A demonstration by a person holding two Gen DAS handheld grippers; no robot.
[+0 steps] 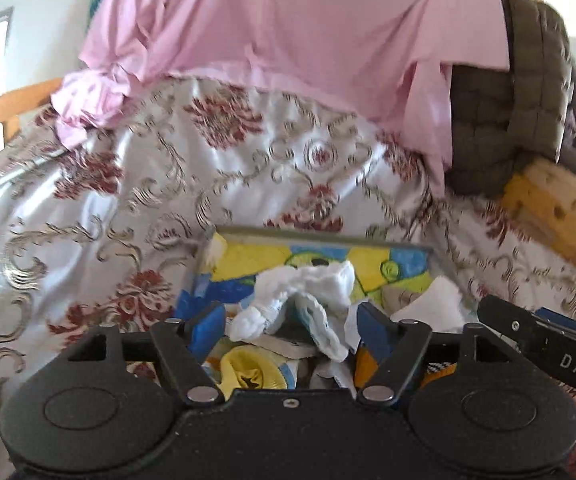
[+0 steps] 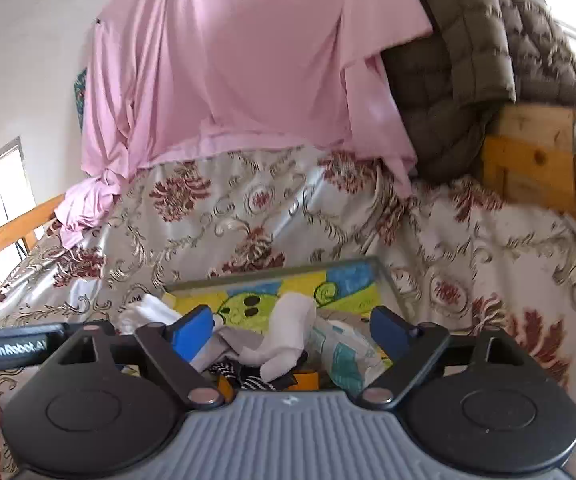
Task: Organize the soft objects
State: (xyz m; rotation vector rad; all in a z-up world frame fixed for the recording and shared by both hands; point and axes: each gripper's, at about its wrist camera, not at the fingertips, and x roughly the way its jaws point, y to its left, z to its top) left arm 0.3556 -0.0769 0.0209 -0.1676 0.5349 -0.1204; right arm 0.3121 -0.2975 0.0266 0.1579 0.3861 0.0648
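A colourful cartoon-printed box (image 1: 248,258) sits on the floral bedspread and holds several soft items. In the left wrist view a crumpled white cloth (image 1: 307,292) lies between the open blue pads of my left gripper (image 1: 288,326), over a yellow item (image 1: 248,372). In the right wrist view the same box (image 2: 339,280) holds a white sock (image 2: 288,336), a teal-and-white cloth (image 2: 339,354) and a black-and-white item (image 2: 244,380). My right gripper (image 2: 293,328) is open just above them. Neither gripper visibly holds anything.
A floral satin bedspread (image 1: 128,200) covers the bed. A pink sheet (image 1: 288,32) hangs behind it, with a brown quilted blanket (image 1: 527,100) at right over a wooden frame (image 2: 527,152). The other gripper's body (image 1: 547,344) is at the right edge.
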